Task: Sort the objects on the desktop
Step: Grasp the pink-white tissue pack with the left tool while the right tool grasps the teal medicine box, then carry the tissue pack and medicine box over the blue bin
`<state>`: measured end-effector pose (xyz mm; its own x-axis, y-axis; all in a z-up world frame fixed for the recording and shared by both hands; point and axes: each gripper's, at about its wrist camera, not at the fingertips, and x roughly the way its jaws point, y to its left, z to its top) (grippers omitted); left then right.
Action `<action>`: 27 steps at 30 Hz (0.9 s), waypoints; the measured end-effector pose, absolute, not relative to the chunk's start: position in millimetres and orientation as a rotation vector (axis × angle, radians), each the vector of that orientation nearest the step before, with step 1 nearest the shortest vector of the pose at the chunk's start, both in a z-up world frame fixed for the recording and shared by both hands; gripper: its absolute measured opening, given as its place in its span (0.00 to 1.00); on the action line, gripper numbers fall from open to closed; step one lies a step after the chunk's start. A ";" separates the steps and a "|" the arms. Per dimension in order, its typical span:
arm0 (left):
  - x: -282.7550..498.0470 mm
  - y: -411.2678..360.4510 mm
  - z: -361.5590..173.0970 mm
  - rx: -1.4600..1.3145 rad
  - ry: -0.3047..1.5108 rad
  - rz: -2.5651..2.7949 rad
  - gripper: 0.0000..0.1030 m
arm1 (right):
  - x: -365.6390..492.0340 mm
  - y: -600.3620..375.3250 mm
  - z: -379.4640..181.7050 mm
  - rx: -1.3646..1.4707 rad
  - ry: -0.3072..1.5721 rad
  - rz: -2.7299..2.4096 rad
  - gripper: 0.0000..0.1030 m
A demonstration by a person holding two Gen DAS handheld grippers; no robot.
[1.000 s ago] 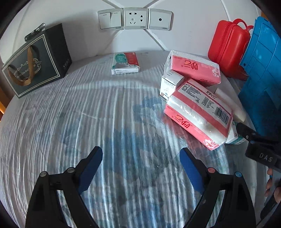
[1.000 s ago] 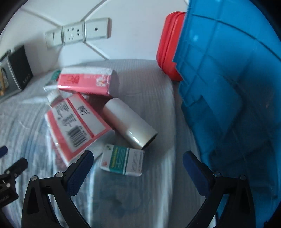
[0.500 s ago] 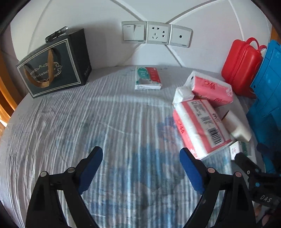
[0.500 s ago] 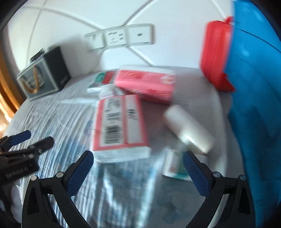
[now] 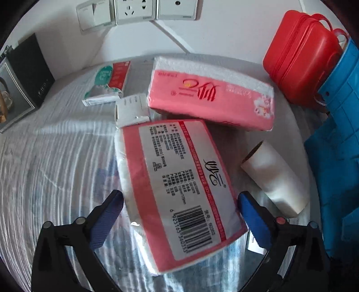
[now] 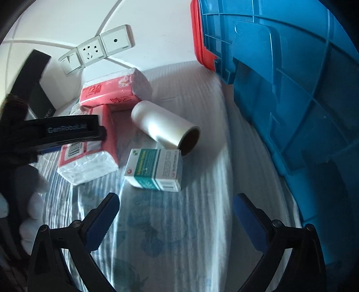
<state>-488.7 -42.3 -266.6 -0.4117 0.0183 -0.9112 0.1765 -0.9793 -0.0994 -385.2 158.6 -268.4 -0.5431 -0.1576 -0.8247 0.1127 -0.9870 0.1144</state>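
Note:
A pink-and-white tissue pack (image 5: 179, 179) lies barcode-up on the striped cloth. My left gripper (image 5: 180, 213) straddles its near end. The jaws are opening, one blue pad on each side of the pack, and neither visibly presses it. A second pink tissue pack (image 5: 211, 98) lies behind it, with a white roll (image 5: 273, 177) to the right. My right gripper (image 6: 176, 215) is open and holds nothing. A teal-and-white medicine box (image 6: 154, 168) lies just ahead of it, touching the roll (image 6: 163, 128).
A blue crate (image 6: 291, 101) fills the right side, with a red case (image 5: 300, 56) behind it. A small white box (image 5: 131, 109) and a green-and-red packet (image 5: 107, 83) lie further back. A black gift bag (image 5: 22, 76) stands far left, below the wall sockets (image 5: 134, 11).
My left gripper has moved right from bare cloth to straddle the barcode tissue pack, with its jaws wider. The right view swung left, then back towards the crate and medicine box.

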 end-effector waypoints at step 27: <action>-335.1 -86.1 -244.2 1.451 0.151 -2.581 0.88 | -396.5 124.2 -272.8 1.412 -0.061 -2.612 0.61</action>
<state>-335.1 -86.1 -244.2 -0.5092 -0.1038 -0.8544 0.2024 -0.9793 -0.0017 -396.5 124.2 -272.8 -0.5366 -0.1692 -0.8267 0.1305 -0.9845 0.1168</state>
